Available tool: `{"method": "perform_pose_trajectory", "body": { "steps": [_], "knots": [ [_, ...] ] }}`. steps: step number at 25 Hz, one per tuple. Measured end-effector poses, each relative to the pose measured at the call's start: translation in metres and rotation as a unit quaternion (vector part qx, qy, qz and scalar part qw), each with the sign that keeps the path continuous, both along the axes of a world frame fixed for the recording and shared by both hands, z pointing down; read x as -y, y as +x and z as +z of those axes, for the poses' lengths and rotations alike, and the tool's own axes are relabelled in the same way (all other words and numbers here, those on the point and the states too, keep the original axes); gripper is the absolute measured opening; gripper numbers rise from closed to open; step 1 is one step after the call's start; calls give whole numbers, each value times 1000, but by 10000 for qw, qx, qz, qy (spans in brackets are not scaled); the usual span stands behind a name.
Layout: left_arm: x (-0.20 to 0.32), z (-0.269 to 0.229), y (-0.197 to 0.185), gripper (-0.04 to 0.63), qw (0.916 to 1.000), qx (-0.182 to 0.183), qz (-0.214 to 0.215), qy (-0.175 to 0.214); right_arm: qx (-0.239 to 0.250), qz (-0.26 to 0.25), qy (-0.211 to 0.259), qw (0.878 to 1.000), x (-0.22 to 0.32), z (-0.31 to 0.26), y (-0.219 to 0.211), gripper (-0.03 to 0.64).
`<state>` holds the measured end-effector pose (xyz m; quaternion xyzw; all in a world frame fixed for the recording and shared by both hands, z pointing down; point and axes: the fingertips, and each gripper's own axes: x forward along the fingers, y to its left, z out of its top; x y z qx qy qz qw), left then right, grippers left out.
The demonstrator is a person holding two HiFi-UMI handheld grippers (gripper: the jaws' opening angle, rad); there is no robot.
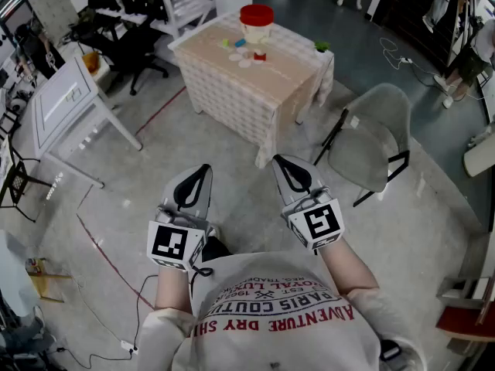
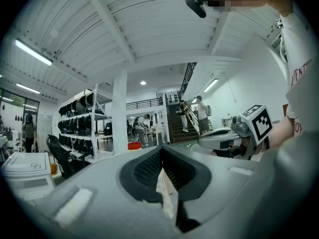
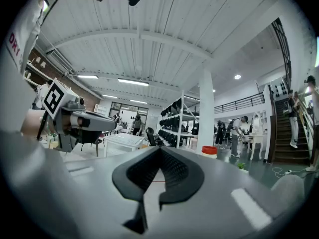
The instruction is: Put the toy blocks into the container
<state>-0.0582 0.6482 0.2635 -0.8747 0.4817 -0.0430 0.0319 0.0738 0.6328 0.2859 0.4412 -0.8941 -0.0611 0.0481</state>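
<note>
Left tool [image 1: 199, 175]: jaws together, nothing between them. Right tool [image 1: 285, 168]: same, closed and empty. You hold both low in front of your chest, side by side, tips aimed forward at the counter [image 1: 232, 99], which is well away from you across the floor [image 1: 155, 161].

Step, as I read it: approach. No pick has started and nothing is in reach.

Where things are:
- The container [image 1: 256, 22] sits at the far side of the counter, red top up.
- The blocks [image 1: 246, 51] lie loose on the cloth just in front of the container, in a small scatter. None looks to be inside yet.
- A small green thing [image 1: 322, 46] sits at the counter's right corner, apart from the scatter. I can't tell if it's a block.
- A grey chair [image 1: 367, 141] stands off the counter's near right corner, beside your path.

Orientation: the container stands upright with its long axis vertical, so its mouth should face up. From here I can't tell whether the red part is a lid or just a rim. The blocks are too small to give an axis or heading; a few look like flat discs lying down.

Next move needs:
- Walk up to the near edge, keeping left of the chair.
- Open one tool before you reach in.
- Take the nearest block from above, across its narrow side.
- Check the container's top once you're close; if it's a lid, it comes off first.
</note>
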Motion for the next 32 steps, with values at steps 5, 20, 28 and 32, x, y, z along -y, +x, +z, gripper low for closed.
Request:
{"method": "perform_pose_trajectory", "body": {
  "steps": [5, 20, 28, 32],
  "knots": [
    [-1, 1, -1, 6, 10000, -5, -7, -19, 8, 34, -43, 10000, -2, 2, 1, 2],
    [17, -5, -17, 28, 9973, -629, -353, 121, 261, 116, -86, 9996, 14, 10, -1, 2],
    [79, 19, -62, 296, 9975, -549, -452, 37, 171, 148, -208, 9995, 66, 26, -36, 2],
    [133, 27, -90, 296, 9979, -558, -322, -119, 122, 323, -253, 9991, 115, 31, -64, 2]
  ]
}}
